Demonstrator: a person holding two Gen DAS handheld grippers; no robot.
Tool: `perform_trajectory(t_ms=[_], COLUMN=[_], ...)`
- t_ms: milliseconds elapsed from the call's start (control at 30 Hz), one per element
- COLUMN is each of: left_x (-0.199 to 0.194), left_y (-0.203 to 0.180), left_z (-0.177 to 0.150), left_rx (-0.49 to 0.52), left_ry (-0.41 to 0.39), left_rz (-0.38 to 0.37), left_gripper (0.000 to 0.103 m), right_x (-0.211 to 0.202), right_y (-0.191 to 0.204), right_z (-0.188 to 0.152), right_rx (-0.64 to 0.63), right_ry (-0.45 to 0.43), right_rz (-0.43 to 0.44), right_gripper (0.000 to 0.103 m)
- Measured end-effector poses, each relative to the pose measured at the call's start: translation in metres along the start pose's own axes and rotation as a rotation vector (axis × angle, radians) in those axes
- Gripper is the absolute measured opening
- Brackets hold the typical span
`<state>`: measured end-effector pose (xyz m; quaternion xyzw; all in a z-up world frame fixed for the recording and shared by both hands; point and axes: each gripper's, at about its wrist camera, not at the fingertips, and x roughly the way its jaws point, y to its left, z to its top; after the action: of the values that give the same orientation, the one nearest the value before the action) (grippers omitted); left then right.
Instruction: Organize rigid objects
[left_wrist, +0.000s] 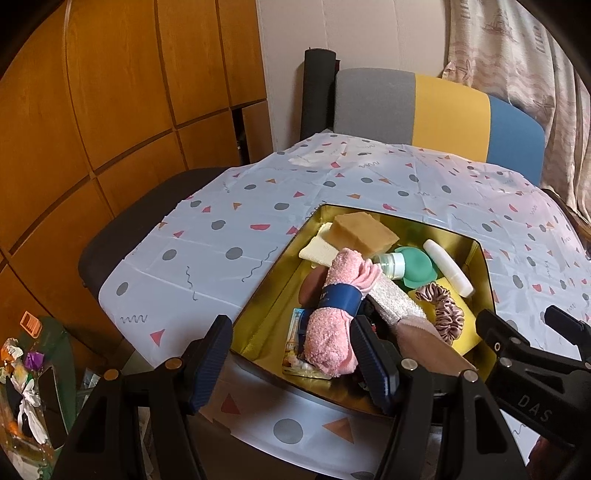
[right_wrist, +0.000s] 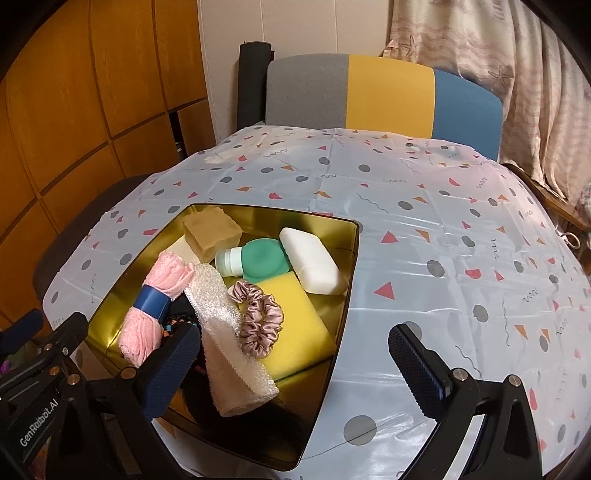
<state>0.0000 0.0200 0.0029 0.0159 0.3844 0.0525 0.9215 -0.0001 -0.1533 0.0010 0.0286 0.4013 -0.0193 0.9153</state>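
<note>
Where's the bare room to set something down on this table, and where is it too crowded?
Free: tablecloth right of the gold box, and the far strip before the chair. Also left of the box. Crowded: inside the box, around the yellow sponge and pink socks.

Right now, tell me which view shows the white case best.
Right wrist view: the white case lies whole in the tin, its broad face up, beside the green bottle. Left wrist view shows it edge-on, so it looks like a narrow tube.

Straight ahead past the gripper: grey-yellow-blue chair (right_wrist: 384, 92) behind patterned tablecloth (right_wrist: 424, 229). Off left, wooden panels (left_wrist: 110, 110); off right, curtain (right_wrist: 498, 55).
</note>
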Motion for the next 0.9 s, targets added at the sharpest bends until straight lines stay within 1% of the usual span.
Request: perform_trajectory(t_ms=[900], left_x=[0.0008], left_y=[-0.0026], left_z=[-0.0013], left_rx=[0.021], left_ry=[0.006], left_rz=[-0.002], left_gripper=[0.067], right_x=[0.0049], right_y=[-0.0026], right_z=[-0.0008], right_rx=[0.014], right_ry=[0.017], right_rz=[0.002], right_gripper=[0.103])
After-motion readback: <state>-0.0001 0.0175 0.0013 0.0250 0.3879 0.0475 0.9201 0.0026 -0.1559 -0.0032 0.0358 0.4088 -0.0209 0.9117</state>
